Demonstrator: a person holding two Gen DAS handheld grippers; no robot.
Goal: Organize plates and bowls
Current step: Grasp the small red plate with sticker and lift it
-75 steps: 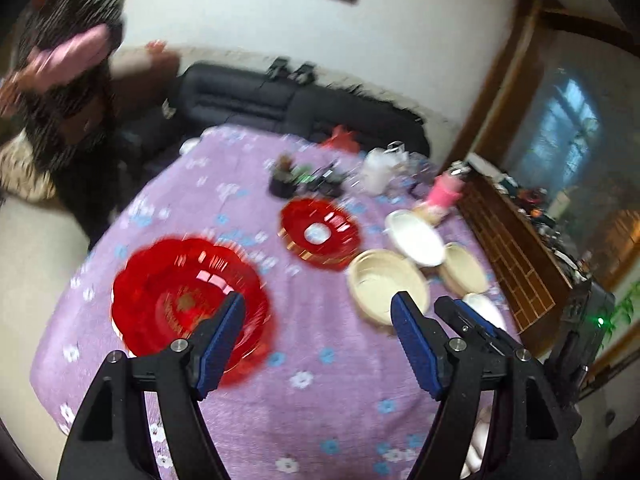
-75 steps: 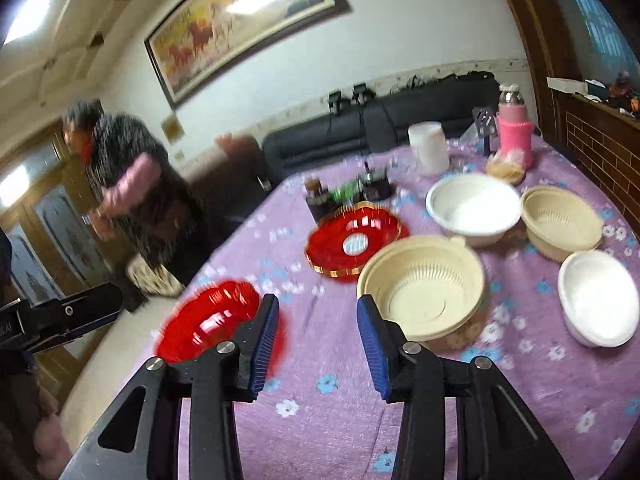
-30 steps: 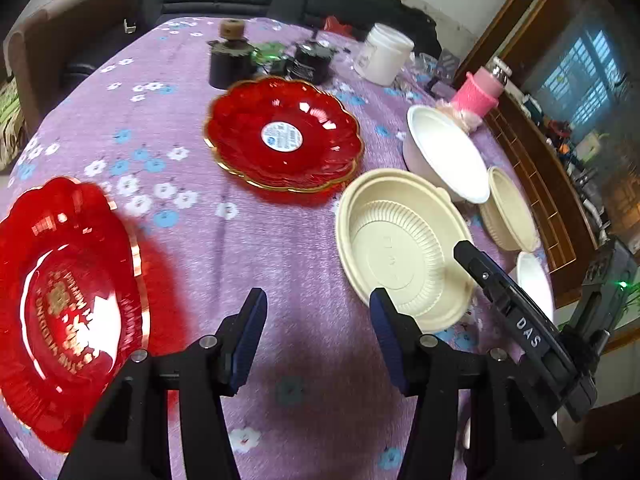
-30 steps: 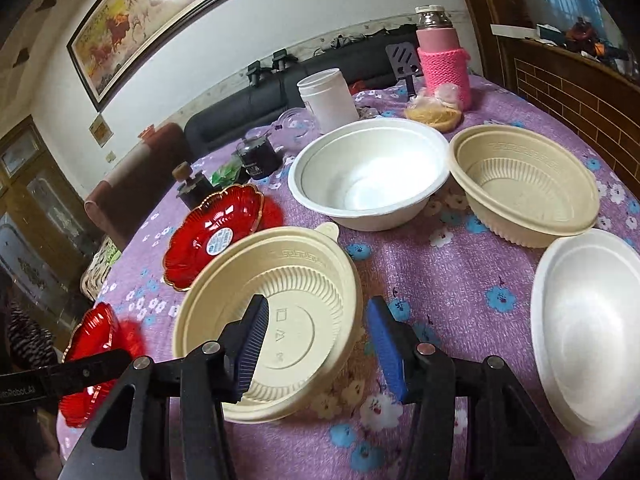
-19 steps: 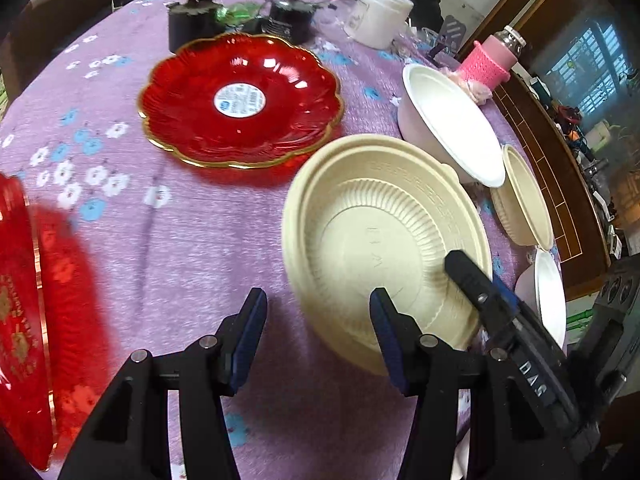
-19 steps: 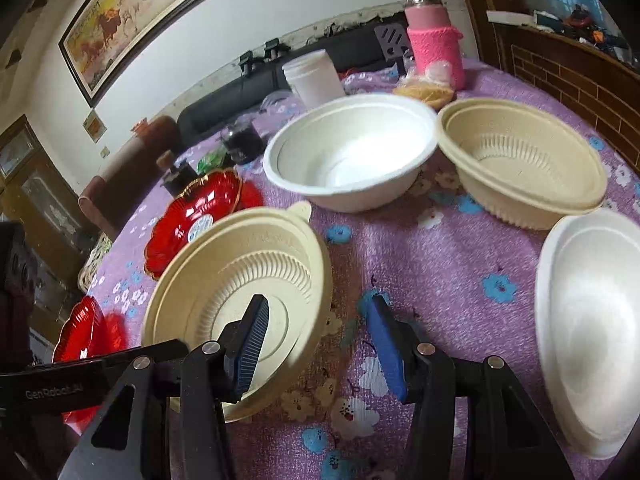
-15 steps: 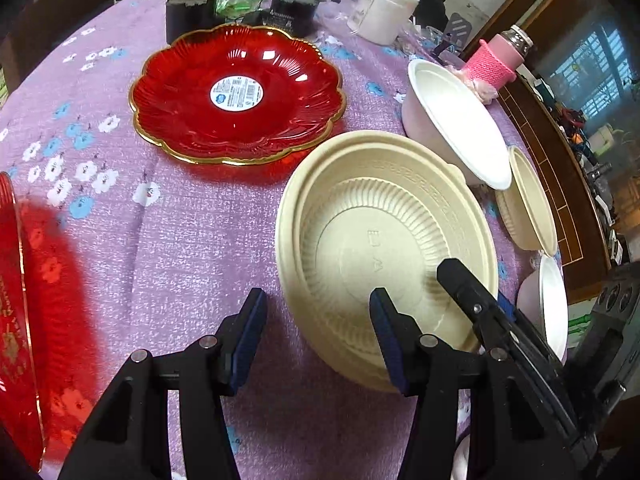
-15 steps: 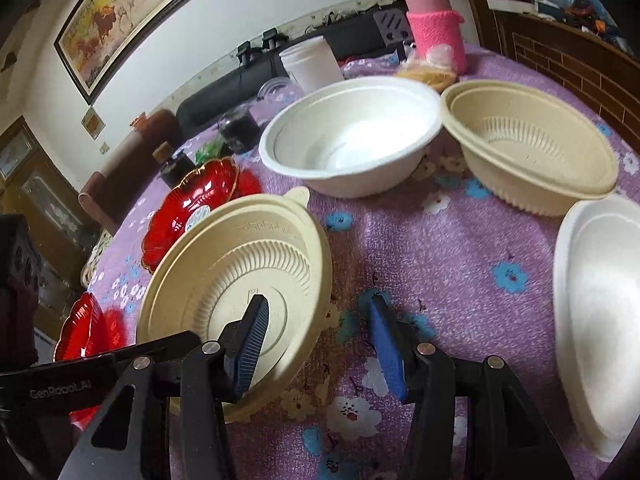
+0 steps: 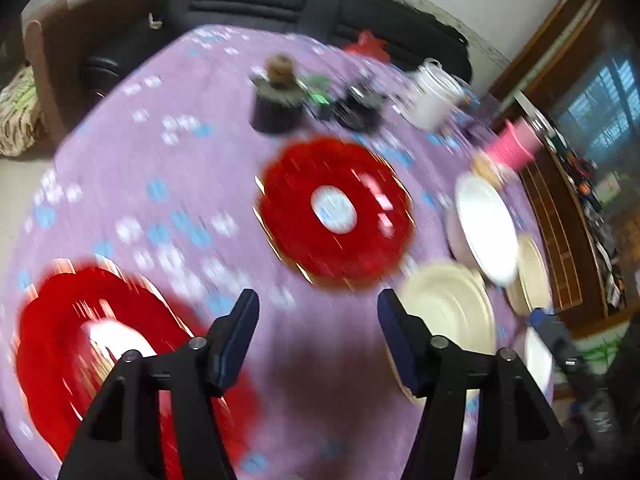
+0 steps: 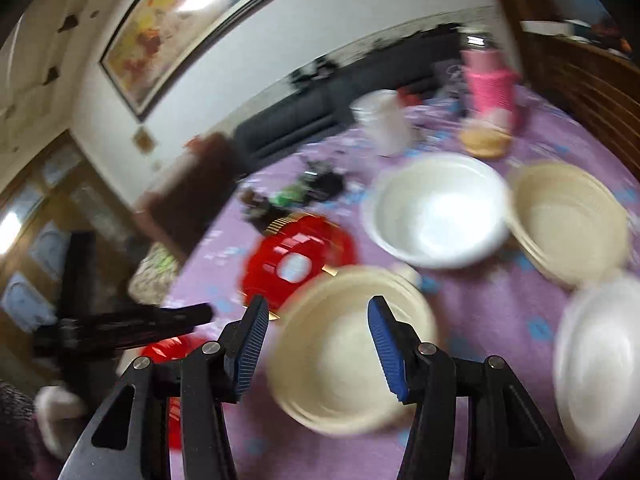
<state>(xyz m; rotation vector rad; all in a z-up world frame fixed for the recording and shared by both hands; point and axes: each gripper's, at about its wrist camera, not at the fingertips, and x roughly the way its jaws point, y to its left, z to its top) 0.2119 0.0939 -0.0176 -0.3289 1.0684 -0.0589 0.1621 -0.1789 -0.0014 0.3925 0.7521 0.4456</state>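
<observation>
Both views are motion-blurred. On the purple floral tablecloth (image 9: 132, 168) lie two red scalloped plates: one at the near left (image 9: 92, 352) and one in the middle (image 9: 336, 212), also in the right wrist view (image 10: 298, 262). A cream bowl (image 9: 452, 312) sits near the right; in the right wrist view (image 10: 340, 352) it lies just beyond the fingertips. Behind it stand a white bowl (image 10: 436, 212), a second cream bowl (image 10: 568, 216) and a white bowl (image 10: 600, 360) at the right edge. My left gripper (image 9: 318, 336) is open and empty above the cloth. My right gripper (image 10: 318, 340) is open and empty.
At the far side stand a dark jar (image 9: 276, 100), a white container (image 9: 432, 96), a pink-sleeved bottle (image 10: 488, 84) and small clutter. A black sofa (image 9: 280, 4) lies behind the table, and a wooden sideboard (image 9: 568, 220) stands at the right. The left gripper shows at the left of the right wrist view (image 10: 120, 328).
Both grippers have pulled back and up from the cream bowl. The left view swung left, bringing the near red plate back into view. Both jaws have opened wider.
</observation>
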